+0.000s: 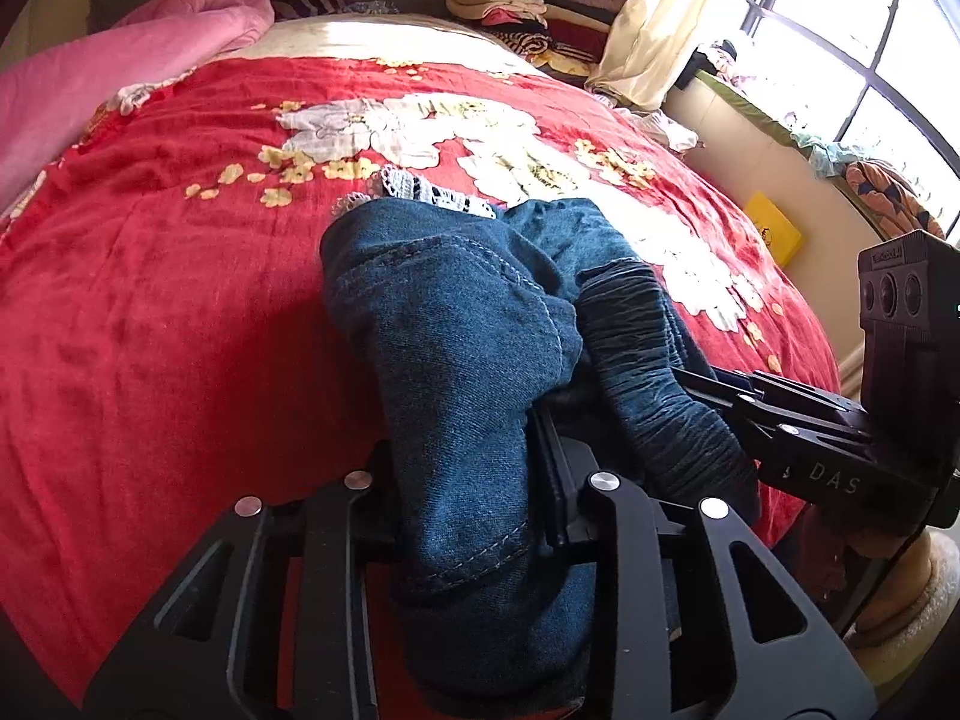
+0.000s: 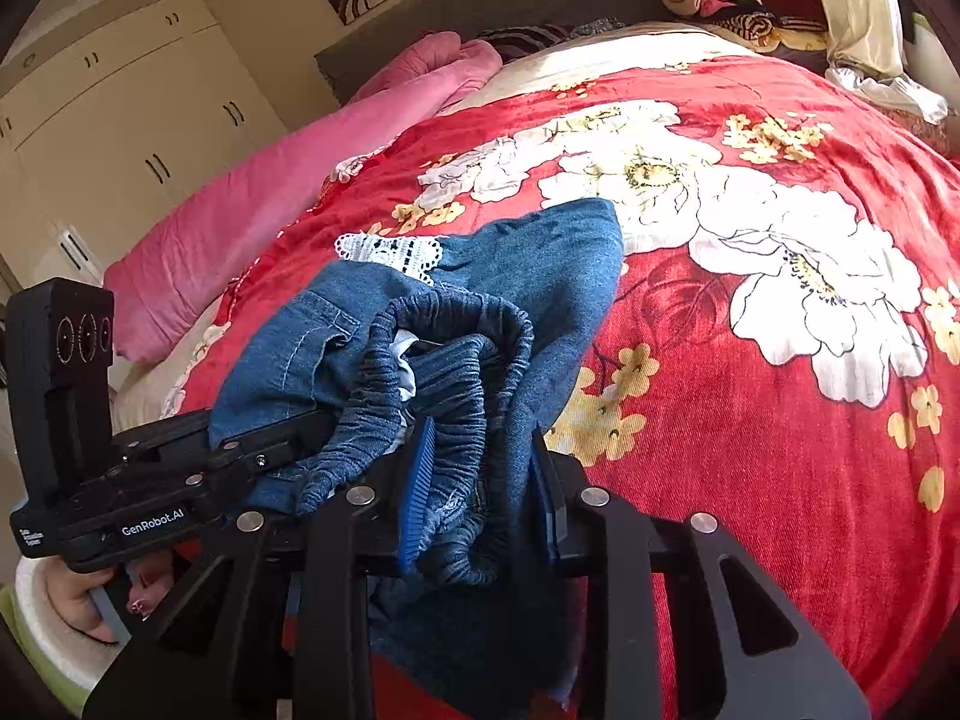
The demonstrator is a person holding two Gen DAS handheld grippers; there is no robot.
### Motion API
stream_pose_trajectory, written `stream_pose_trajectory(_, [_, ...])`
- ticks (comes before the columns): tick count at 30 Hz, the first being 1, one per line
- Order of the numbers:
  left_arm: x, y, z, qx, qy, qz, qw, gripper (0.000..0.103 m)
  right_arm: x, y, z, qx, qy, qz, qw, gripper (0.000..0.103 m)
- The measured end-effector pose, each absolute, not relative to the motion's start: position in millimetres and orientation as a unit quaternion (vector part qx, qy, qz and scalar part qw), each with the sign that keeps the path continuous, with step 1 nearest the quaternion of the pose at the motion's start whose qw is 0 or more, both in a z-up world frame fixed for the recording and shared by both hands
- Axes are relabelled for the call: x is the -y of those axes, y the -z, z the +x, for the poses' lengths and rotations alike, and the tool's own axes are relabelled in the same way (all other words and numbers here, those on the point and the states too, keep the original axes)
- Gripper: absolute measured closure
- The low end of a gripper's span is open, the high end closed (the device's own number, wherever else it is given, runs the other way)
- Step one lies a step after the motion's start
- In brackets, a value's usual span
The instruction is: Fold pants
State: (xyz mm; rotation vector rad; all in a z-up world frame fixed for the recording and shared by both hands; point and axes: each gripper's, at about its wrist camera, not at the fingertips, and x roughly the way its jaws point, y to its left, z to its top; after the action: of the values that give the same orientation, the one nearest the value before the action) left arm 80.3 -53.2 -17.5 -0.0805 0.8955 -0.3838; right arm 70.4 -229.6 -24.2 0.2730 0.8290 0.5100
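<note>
Blue denim pants [image 1: 456,324] with an elastic waistband [image 2: 462,372] and white lace trim [image 2: 390,252] lie bunched on a red floral bedspread [image 1: 180,300]. My left gripper [image 1: 474,456] is shut on a denim fold that drapes over and hides most of its fingers. In the right wrist view the left gripper [image 2: 288,432] comes in from the left, clamped on the pants' edge. My right gripper [image 2: 483,468] is shut on the gathered waistband, blue pads [image 2: 420,480] pressing it from both sides. In the left wrist view the right gripper [image 1: 714,387] enters from the right, holding the waistband.
A pink quilt [image 1: 120,72] lies along the bed's far left. Folded clothes [image 1: 510,0] are stacked at the headboard corner, beside a cream curtain [image 1: 660,18] and a window [image 1: 870,30]. A yellow box [image 1: 774,228] sits beyond the bed's right edge. A wardrobe [image 2: 120,120] stands left.
</note>
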Motion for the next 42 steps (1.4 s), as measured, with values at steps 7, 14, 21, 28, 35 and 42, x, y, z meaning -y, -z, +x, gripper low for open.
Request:
stream_pose_trajectory(7, [58, -10, 77, -0.4, 0.191, -0.029, 0.896, 0.082, 229, -2, 66, -0.367, -0.247, 0.117, 0.889, 0.079])
stream_pose_trajectory(14, [59, -36, 97, -0.372, 0.19, -0.029, 0.908, 0.082, 229, -28, 83, -0.338, -0.247, 0.108, 0.901, 0.079])
stream_pose_trajectory(21, [68, -49, 127, -0.357, 0.186, -0.016, 0.915, 0.082, 231, -41, 121, -0.329, -0.236, 0.105, 0.908, 0.079])
stream_pose_trajectory(28, [72, -43, 163, -0.361, 0.181, -0.018, 0.915, 0.082, 232, -41, 157, -0.326, -0.217, 0.095, 0.915, 0.079])
stream_pose_trajectory(35, [75, -24, 193, -0.37, 0.178, -0.011, 0.912, 0.082, 231, -15, 190, -0.354, -0.199, 0.091, 0.909, 0.079])
stream_pose_trajectory(42, [71, 10, 208, -0.398, 0.167, -0.013, 0.902, 0.079, 237, 23, 211, -0.391, -0.184, 0.109, 0.895, 0.079])
